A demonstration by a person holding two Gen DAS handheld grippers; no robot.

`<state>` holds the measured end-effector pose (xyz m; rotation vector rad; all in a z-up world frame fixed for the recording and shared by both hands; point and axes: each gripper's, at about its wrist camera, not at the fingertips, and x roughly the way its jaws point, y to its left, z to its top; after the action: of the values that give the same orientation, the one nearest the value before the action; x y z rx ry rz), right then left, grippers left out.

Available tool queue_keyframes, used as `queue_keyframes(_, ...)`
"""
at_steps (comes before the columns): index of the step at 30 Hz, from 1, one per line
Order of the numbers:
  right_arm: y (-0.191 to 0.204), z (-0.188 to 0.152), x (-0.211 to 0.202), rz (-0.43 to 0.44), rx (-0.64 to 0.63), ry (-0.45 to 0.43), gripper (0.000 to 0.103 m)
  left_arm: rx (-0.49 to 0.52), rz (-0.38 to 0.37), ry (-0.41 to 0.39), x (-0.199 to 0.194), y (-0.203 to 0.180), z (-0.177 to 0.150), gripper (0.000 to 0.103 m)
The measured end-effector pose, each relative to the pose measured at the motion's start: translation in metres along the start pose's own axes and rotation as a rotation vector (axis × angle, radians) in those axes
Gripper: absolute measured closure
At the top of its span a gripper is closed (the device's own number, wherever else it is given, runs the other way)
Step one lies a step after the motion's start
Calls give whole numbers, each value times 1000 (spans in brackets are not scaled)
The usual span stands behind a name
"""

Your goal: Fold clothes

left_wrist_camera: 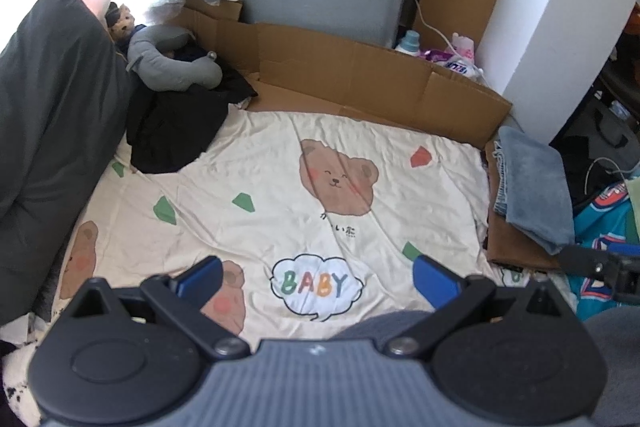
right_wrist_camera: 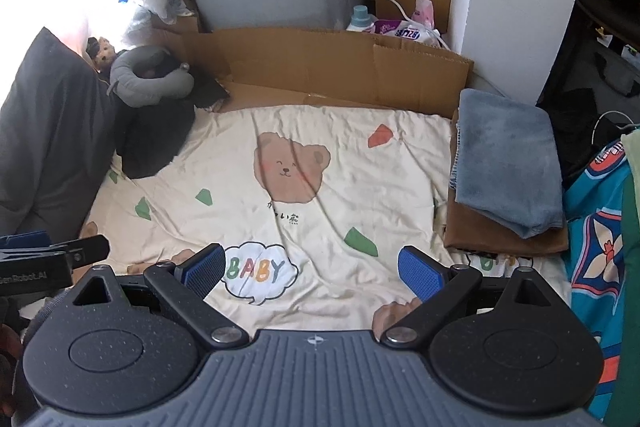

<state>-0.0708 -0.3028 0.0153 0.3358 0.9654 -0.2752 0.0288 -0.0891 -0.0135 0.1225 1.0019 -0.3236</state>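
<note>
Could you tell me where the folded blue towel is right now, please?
In both views, the folded blue towel lies on the right, atop a brown folded cloth beside the bear-print sheet.

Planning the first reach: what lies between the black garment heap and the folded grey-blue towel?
Only bare cream bear-print bedsheet between black garment heap and folded grey-blue towel, in both wrist views.

- Daylight came from upper left; that corner was blown out white in both views.
- Bedsheet (left_wrist_camera: pixel 248 163) was evenly lit, with soft shadows only.
- Strong fisheye bending and dark vignette at the edges.
- Centre was sharp, with slight softness toward the rims.
</note>
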Motion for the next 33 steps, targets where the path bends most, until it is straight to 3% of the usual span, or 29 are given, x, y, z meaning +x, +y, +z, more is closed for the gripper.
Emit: queue_keyframes(33,-1,-2,5,55,19,-2,5,11,54,-8,8,-2,-4,3)
